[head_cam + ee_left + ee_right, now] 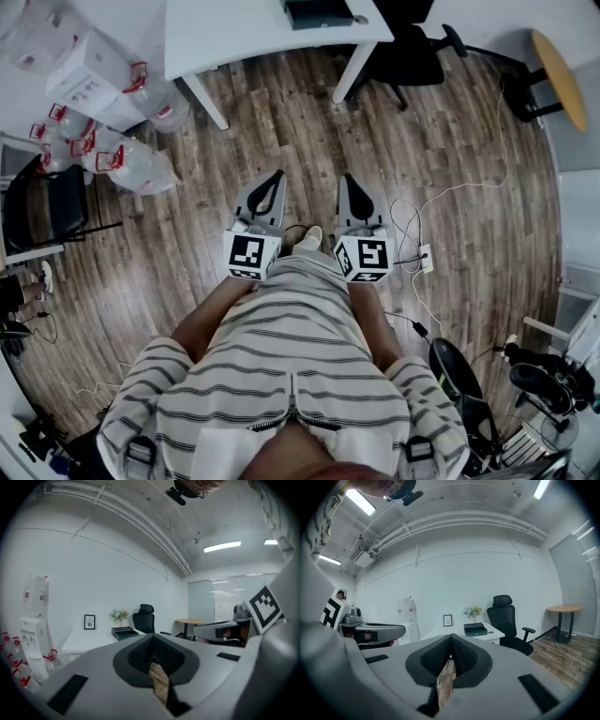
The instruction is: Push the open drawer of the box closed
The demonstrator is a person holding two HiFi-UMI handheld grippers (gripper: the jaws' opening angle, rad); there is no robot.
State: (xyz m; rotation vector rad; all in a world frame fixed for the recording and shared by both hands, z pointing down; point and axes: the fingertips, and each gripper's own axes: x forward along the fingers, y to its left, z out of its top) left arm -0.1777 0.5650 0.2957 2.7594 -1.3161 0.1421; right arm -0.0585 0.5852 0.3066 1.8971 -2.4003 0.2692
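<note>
The dark box (319,11) stands on the white desk (234,33) at the far edge of the head view, well ahead of both grippers. It is small in the left gripper view (123,632) and the right gripper view (475,629), and its lower drawer seems to stick out towards me. My left gripper (277,175) and right gripper (348,178) are held side by side at waist height over the wooden floor, pointing at the desk. The left gripper (152,637) and the right gripper (451,636) are both shut with nothing between the pads.
A black office chair (408,56) stands at the desk's right, with a round wooden table (560,66) beyond it. Water bottles (141,164) and cardboard boxes (89,80) are stacked at the left. A cable and power strip (425,258) lie on the floor to my right.
</note>
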